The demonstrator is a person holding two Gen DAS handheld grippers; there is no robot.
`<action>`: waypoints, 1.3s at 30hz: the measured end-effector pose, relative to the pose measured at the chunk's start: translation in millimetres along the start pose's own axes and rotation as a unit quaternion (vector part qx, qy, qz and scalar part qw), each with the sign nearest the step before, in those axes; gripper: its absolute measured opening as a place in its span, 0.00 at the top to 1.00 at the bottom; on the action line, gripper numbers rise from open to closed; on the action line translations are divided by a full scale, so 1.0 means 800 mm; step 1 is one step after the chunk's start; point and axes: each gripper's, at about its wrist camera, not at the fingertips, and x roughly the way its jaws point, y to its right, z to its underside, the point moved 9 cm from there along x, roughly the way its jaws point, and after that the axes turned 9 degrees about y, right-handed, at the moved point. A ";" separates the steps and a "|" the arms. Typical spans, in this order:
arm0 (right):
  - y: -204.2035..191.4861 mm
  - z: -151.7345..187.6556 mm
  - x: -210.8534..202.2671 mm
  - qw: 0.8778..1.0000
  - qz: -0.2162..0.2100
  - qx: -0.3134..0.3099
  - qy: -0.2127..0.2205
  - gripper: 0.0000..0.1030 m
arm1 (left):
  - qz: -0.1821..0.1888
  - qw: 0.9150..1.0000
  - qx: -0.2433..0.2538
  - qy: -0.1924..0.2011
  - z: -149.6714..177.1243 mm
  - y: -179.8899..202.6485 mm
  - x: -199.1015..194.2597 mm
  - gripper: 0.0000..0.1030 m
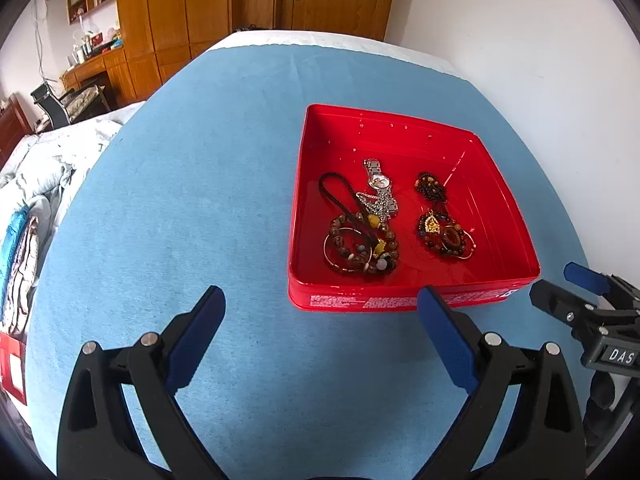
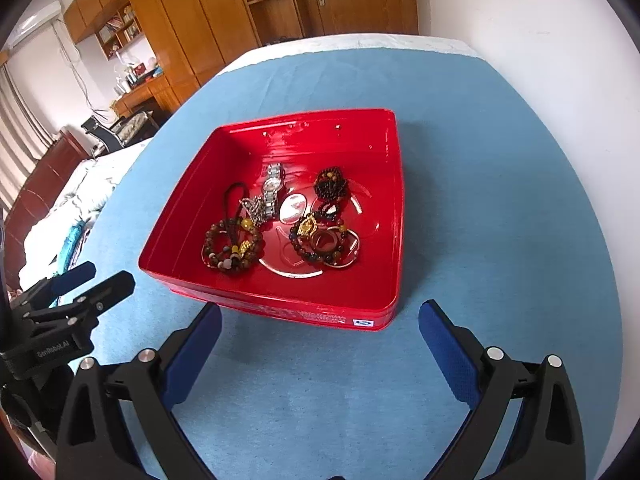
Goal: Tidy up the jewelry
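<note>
Left gripper [image 1: 320,312] hangs over the blue desk [image 1: 200,200], fingers wide and empty; the red tin [image 1: 400,304] ahead holds a watch [image 1: 378,180] and beads [image 1: 360,248].

Right gripper [image 2: 320,320] is equally wide and empty, just short of the tin [image 2: 280,308]. Sorting seems unstarted or finished; next likely means reaching in.
</note>
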 end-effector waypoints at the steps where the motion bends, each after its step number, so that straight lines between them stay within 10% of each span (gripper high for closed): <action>1: 0.000 0.001 0.002 1.000 -0.001 0.001 -0.003 0.04 | -0.001 1.000 0.000 -0.001 0.000 0.000 0.001 0.07; 39: 0.002 0.014 0.027 0.999 0.004 -0.003 -0.033 0.04 | -0.013 1.000 0.009 -0.021 0.012 0.002 0.025 0.07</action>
